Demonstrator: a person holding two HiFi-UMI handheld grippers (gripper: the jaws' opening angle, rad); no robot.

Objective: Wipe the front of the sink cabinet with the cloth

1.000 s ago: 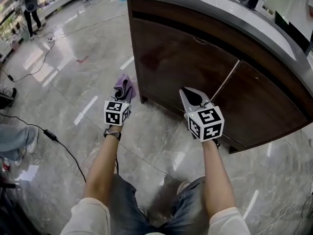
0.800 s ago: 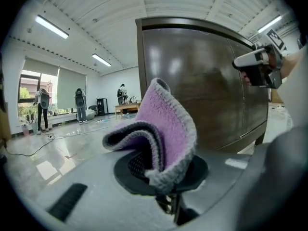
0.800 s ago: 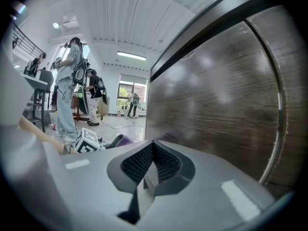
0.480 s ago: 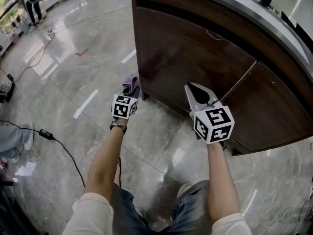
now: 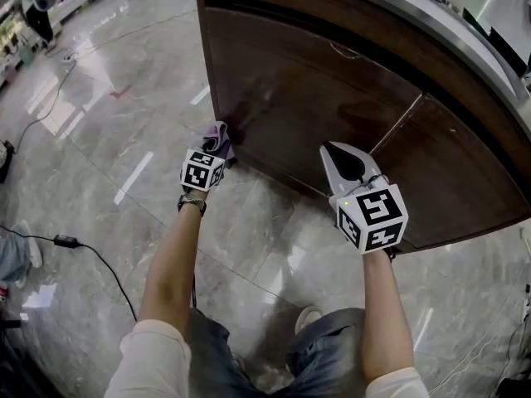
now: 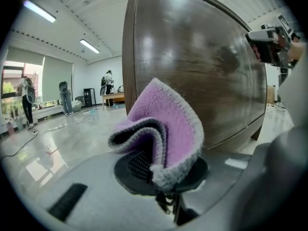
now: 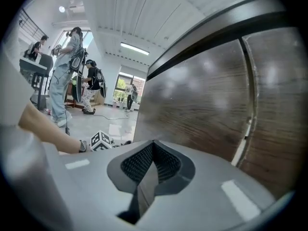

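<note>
Left claw (image 5: 214, 146): clenched on a folded purple cloth (image 5: 217, 132) with a grey edge; the left gripper view shows the cloth (image 6: 168, 124) pinched between the jaws and standing up above them (image 6: 161, 170). Cloth position: low, at the left corner of the sink cabinet (image 5: 332, 98), just beside the dark wooden front (image 6: 202, 61); whether it touches the wood cannot be told. Right claw (image 5: 342, 162): jaws closed together with nothing between them (image 7: 153, 165), held off the cabinet front (image 7: 202, 100), near the light vertical seam (image 5: 397, 124) between the two door panels. Both claws: well apart from each other, each carried on a bare forearm. Sink cabinet: curved front, glossy brown wood, pale table top (image 5: 431, 23) above. Floor (image 5: 99, 139): polished grey marble, with a black cable (image 5: 91, 251) lying at the left. Background: people (image 6: 107, 81) standing far across the room.
</note>
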